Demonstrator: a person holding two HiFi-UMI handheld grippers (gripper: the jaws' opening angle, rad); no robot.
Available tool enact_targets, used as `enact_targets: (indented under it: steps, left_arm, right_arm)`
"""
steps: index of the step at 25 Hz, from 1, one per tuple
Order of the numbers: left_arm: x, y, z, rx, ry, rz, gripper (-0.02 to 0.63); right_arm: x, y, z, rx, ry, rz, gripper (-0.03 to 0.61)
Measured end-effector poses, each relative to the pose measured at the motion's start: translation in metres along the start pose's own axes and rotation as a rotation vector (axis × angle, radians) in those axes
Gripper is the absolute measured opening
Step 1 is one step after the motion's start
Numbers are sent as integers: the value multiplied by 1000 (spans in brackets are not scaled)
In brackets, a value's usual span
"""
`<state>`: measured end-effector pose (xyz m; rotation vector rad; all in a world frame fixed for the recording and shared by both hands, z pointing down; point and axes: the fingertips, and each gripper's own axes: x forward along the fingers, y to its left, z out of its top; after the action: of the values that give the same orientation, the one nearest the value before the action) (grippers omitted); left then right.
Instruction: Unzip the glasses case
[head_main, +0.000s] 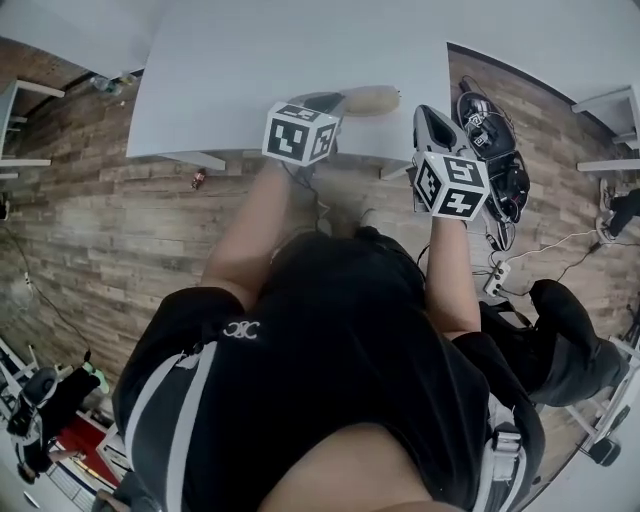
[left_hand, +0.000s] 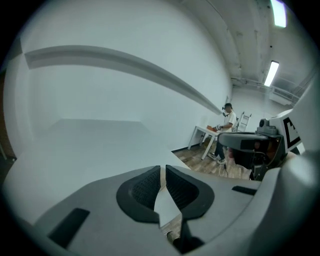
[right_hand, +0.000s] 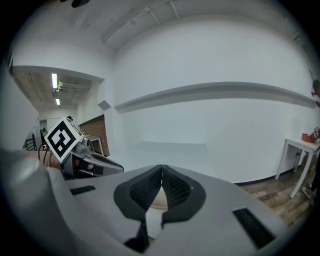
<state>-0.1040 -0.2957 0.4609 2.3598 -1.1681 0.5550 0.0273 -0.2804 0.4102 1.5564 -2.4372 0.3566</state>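
White room, bare walls, brown wood-plank floor (head_main: 120, 220), and a plain white table (head_main: 250, 70) filling the top of the head view. The tan oblong glasses case (head_main: 372, 100) lies at top centre of that frame, close to the table's near edge. It's just past my left gripper (left_hand: 162, 169) and a little left of my right gripper (right_hand: 161, 169).

Both tools are closed with nothing in them. In each gripper view the ribbed black pads meet at the tips. The right gripper view only shows a tan patch low in the centre, behind the pads, and I take that for the case. Neither tool is touching it as far as I can tell.

So by my read I'm on the approach, with the unzipping not begun. How I'd do it well:

- Spread the jaws before getting to the case, since closed ones would just shove it across that slick tabletop.
- Use one gripper to pin the case body so it can't slide or spin.
- Find the zipper pull first. I can't make it out in any view, so I'd want it in sight before committing.
- Pinch the tab itself, not the fabric beside it, and drag it along the line of the track rather than up.
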Motion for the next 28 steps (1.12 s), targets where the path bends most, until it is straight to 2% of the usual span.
enact_targets:
  steps: [3, 6, 9, 12, 20, 25, 27, 28]
  left_arm:
    - [25, -6, -7, 56, 91, -29, 48]
    - [52, -7, -16, 79, 202, -69, 106]
    - [83, -5, -19, 93, 264, -119, 153]
    - [114, -2, -27, 147, 340, -167, 224]
    - [178, -1, -42, 321, 528, -258, 263]
    - [207, 1, -50, 336, 632, -314, 272]
    - [215, 8, -60, 360, 694, -319, 272]
    - [218, 10, -66, 367, 731, -326, 293]
  right_arm:
    - [5, -13, -3, -2, 18, 15, 14]
    - [4, -25, -8, 0, 25, 23, 14]
    - [1, -40, -17, 6, 41, 20, 14]
    - [-4, -56, -27, 5, 53, 7, 14]
    - [-10, -108, -36, 40, 74, -56, 14]
    - [-10, -120, -49, 53, 109, -57, 14]
    - [-10, -121, -53, 46, 121, -49, 14]
    - [-11, -122, -54, 44, 125, -48, 14]
